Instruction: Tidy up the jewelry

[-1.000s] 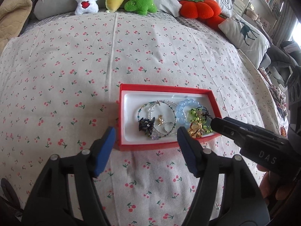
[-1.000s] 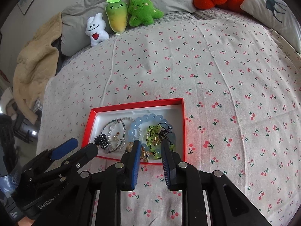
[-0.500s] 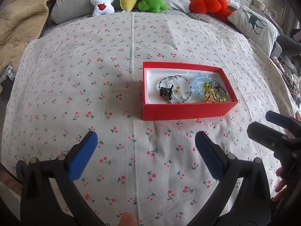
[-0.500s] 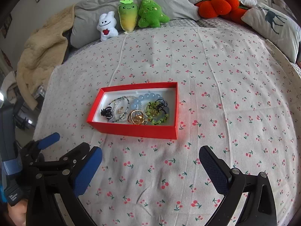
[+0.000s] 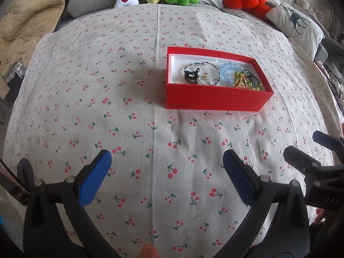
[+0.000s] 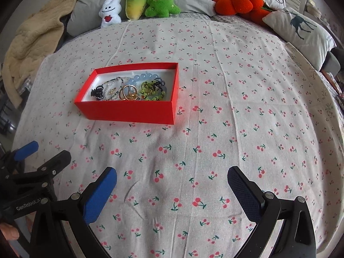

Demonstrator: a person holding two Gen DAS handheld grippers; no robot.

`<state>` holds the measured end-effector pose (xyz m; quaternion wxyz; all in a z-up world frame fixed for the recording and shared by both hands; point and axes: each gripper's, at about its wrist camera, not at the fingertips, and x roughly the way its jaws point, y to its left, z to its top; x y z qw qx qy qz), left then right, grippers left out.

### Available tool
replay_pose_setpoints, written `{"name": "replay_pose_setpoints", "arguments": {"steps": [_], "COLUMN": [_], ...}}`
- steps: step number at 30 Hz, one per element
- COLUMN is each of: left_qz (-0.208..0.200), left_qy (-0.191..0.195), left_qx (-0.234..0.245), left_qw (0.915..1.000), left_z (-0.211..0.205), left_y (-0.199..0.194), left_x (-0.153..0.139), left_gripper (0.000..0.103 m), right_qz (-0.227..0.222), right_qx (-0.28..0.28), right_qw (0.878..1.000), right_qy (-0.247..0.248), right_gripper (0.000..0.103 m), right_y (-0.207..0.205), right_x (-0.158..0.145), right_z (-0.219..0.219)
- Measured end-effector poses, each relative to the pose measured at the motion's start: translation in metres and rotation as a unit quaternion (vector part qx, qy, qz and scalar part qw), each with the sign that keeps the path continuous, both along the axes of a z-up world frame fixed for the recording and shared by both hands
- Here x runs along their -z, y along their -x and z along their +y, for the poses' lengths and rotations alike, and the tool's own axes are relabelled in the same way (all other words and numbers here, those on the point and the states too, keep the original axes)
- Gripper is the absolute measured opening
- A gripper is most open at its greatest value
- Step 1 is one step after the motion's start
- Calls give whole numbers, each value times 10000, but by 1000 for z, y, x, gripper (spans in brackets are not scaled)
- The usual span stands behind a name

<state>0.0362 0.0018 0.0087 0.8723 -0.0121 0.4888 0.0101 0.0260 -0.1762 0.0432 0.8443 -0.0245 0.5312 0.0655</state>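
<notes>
On the cherry-print bedspread (image 6: 215,129) a red box (image 6: 133,109) is set, and all the jewelry is seen inside it. Nothing is seen lying loose on the cloth around the box.

Inside the box, a black hair clip (image 6: 97,92) is found at the left end. Thin beaded bracelets (image 6: 114,86) are laid next to it. A blue bead bracelet (image 6: 137,78) is placed toward the back wall. Gold rings (image 6: 129,93) are rested near the front wall, and a green bead bracelet (image 6: 150,90) is piled at the right end with black hair ties (image 6: 158,82).

The box is seen well ahead of both grippers, with its long side turned across the view. From the left gripper (image 5: 166,167) the box is placed ahead and a bit to the right. From the right gripper (image 6: 172,181) it is placed ahead and to the left. Neither one is clearly nearer.

Both pairs of fingers are spread wide, and nothing is held in them.

Small pale letters are printed low on the front wall of the box, but they cannot be read for sure. "GenRobot.AI" is read on the left gripper, and "DAS" on the right one.
</notes>
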Motion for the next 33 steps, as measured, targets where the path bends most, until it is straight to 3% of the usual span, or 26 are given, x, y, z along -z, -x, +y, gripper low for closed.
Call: {"name": "replay_pose_setpoints", "arguments": {"steps": [33], "left_qz": [28], "left_qy": [-143], "left_qx": [26], "left_qw": [9999], "left_z": [-6], "left_y": [-3], "left_x": [1], "left_gripper": [103], "right_qz": [88], "right_qx": [17], "right_qw": [10000], "right_qy": [12], "right_gripper": [103], "right_y": [-4], "right_x": [4], "right_z": [4]}}
